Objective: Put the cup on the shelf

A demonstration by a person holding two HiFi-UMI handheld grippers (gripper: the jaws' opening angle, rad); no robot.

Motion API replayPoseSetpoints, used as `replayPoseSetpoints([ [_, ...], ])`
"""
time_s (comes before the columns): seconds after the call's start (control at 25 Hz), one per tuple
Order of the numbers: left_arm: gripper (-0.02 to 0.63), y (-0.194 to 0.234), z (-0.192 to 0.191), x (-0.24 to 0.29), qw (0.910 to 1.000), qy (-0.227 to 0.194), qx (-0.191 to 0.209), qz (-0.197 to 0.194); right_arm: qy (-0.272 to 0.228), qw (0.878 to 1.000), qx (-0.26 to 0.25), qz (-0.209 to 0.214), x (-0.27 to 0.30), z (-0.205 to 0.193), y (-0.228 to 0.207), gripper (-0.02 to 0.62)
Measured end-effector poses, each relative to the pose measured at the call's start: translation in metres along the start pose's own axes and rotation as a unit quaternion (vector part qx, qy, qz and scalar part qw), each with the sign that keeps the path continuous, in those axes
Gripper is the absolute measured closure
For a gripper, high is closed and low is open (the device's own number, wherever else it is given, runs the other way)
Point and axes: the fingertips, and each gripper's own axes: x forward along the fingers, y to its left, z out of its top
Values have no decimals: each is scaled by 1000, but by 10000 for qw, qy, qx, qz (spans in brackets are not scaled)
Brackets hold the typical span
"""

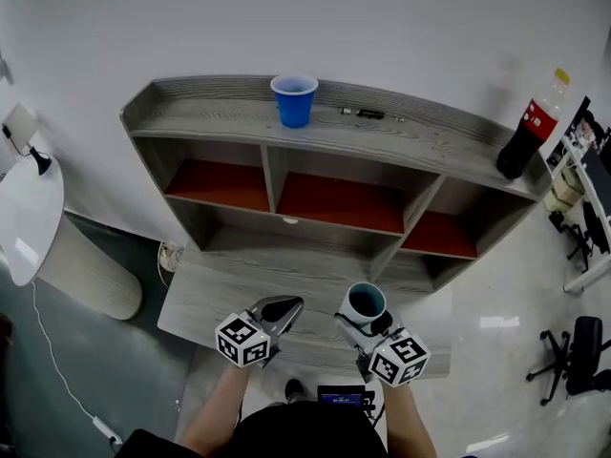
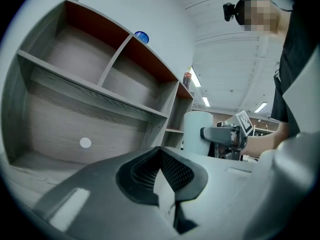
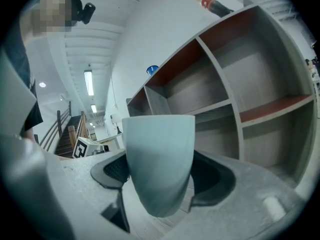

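My right gripper [image 1: 365, 322] is shut on a pale blue-grey cup [image 1: 366, 301], held upright above the shelf unit's low front board [image 1: 215, 299]. The right gripper view shows the cup [image 3: 159, 154] filling the gap between both pads, with the shelf's open compartments [image 3: 240, 84] beyond it. My left gripper [image 1: 283, 307] hovers just to the left, shut with nothing in it. From the left gripper view, the left gripper's [image 2: 162, 179] pads meet, and the cup [image 2: 196, 131] in the right gripper [image 2: 225, 135] shows to the right. The grey wooden shelf [image 1: 382, 141] has red back panels.
On the shelf's top board stand a blue plastic cup [image 1: 294, 100], a dark pen [image 1: 368, 114] and, at the right end, a cola bottle [image 1: 530, 127]. A white round table [image 1: 29, 218] is at the left, an office chair [image 1: 573, 356] at the right.
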Motion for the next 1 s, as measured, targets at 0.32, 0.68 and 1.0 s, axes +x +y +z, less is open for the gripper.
replayPoseSetpoints([
  [0.32, 604, -10, -3, 20, 10000, 9, -18, -63, 65, 10000, -44, -12, -5, 4, -14, 235],
  [0.68, 604, -13, 7, 19, 9995, -34, 152, 268, 95, 9992, -145, 354, 0, 11, -11, 235],
  [1.0, 604, -19, 3, 18, 9991, -16, 171, 379, 100, 9987, -129, 477, -5, 11, -11, 235],
])
